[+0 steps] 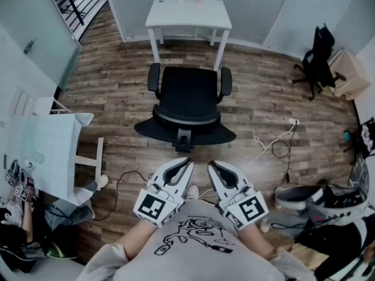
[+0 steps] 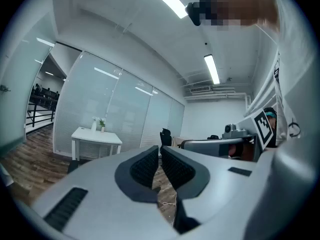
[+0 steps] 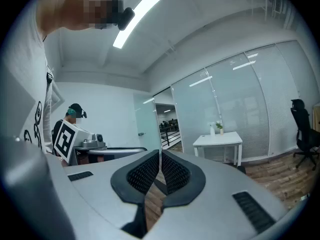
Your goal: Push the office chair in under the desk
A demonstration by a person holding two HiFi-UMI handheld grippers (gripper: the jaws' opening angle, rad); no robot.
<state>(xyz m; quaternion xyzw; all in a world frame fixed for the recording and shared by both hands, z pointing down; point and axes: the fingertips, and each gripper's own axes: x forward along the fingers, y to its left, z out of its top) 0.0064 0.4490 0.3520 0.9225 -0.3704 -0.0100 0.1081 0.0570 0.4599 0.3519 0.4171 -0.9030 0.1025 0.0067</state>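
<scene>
holding left gripper (image 1: 186,167) and right gripper (image 1: 214,168) side by side near chest, jaws pressed together, empty, likely readied as blunt pushers. office chair (image 1: 188,101) ahead, untouched, backrest toward person, seat not yet under desk (image 1: 187,13).
</scene>
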